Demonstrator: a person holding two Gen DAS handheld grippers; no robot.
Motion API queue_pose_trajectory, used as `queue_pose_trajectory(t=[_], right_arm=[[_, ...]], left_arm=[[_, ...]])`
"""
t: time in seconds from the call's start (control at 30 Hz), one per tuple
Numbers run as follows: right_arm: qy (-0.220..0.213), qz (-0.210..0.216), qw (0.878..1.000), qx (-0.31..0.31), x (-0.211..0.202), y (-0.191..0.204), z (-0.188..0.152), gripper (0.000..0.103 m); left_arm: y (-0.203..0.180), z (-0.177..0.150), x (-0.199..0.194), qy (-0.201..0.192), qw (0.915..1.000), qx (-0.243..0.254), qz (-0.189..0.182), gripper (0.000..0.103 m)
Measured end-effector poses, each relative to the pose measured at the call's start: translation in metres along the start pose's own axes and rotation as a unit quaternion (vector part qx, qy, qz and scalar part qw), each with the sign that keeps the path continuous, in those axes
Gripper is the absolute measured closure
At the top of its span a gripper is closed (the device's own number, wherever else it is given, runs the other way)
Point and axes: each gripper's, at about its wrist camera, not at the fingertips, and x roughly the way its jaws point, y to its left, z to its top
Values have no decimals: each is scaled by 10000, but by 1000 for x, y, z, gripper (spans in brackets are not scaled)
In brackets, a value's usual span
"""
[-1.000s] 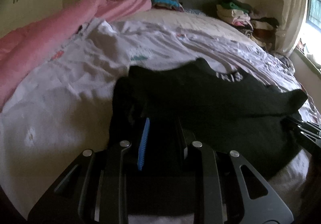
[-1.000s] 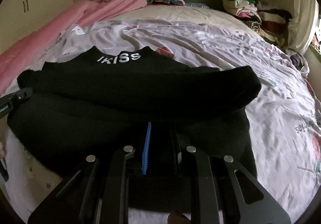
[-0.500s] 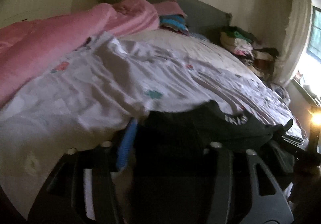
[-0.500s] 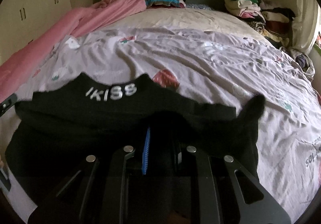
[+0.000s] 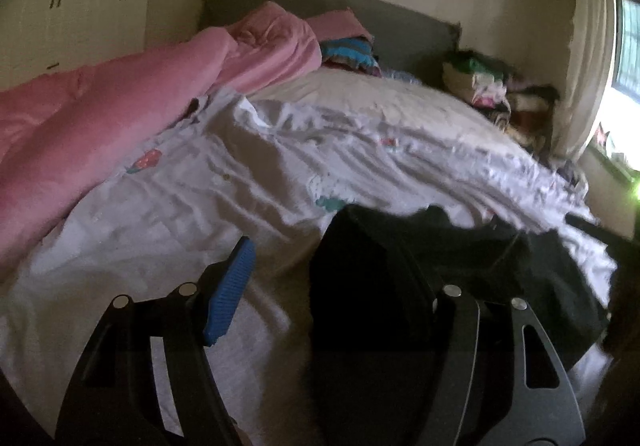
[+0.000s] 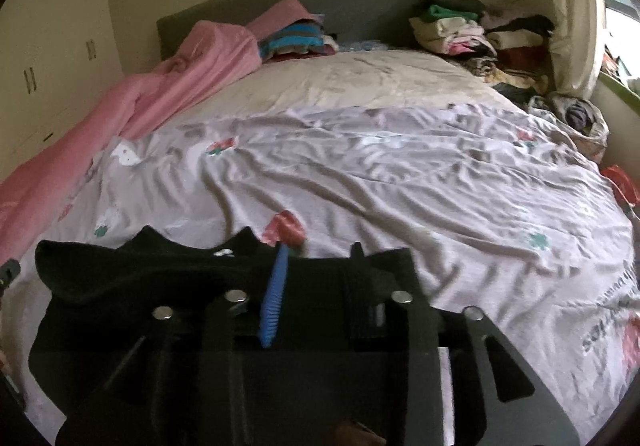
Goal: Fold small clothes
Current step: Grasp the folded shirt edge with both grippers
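Black knit garment: small black sweater of soft cloth (image 6: 132, 278), lying folded in a low band across the near edge of the bed; white letters nearly hidden in the fold.
Bed surface: pale lilac printed sheet, much wrinkled (image 6: 400, 182); sweater resting on it, well apart from the pink quilt (image 5: 120, 110) along the far left side.
Left gripper (image 5: 332, 286): jaws wide, just opened; blue ribbed pad (image 5: 230, 298) standing free over the bare sheet, not pressing on cloth; the other finger dark against the black cloth, so contact there cannot be told.
Right gripper (image 6: 320, 286): jaws about half apart, just been opening; black cloth between and under the fingers, the blue pad (image 6: 274, 298) seemingly no longer pinching.
Key relation: long axis of the sweater running side to side, crosswise to both grippers; from the left gripper the cloth lies to the right and forward, from the right gripper to the left and directly below the fingertips.
Nearer hand: right one, judged; fingers already over the fold.
Step in hand: probably releasing after a fold.
Next move: probably a new grip on one short end, to fold along the long axis.
Risk: loose cloth slipping open.
Background: stacked clothes (image 6: 460, 26) at the headboard, not involved.
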Motion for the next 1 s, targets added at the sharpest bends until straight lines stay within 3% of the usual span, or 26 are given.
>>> queue_pose_trajectory(t=[0.07, 0.23, 0.33, 0.43, 0.47, 0.5, 0.53, 0.57, 0.6, 0.9, 1.0], right_arm=[[37, -139, 9998, 108, -5, -15, -5, 63], [423, -211, 9983, 329, 0, -45, -18, 44], [729, -272, 9966, 285, 14, -50, -26, 42], [839, -165, 9962, 157, 25, -42, -30, 44], [846, -182, 9962, 106, 26, -40, -31, 47], [848, -219, 9961, 37, 29, -37, -31, 61], [860, -237, 9960, -4, 31, -34, -32, 80], [848, -264, 9960, -48, 32, -32, -33, 86], [792, -316, 9963, -85, 31, -30, -34, 92], [65, -280, 9995, 140, 0, -38, -18, 95], [34, -355, 9991, 239, 5, -43, -15, 95]], left_arm=[[3, -6, 15, 267, 9996, -89, -25, 43], [15, -18, 42, 730, 9958, -498, -254, 43], [24, -17, 50, 759, 9930, -838, -352, 45], [32, -18, 55, 778, 9894, -1111, -521, 57], [31, -19, 56, 790, 9893, -1110, -530, 63], [29, -20, 57, 812, 9892, -1096, -544, 67], [27, -21, 57, 838, 9892, -1062, -572, 79], [24, -21, 57, 839, 9896, -1001, -598, 92], [21, -21, 57, 830, 9903, -940, -596, 97], [4, 2, 18, -7, 9976, -477, -507, 102], [6, 0, 29, 120, 9983, -463, -319, 102]])
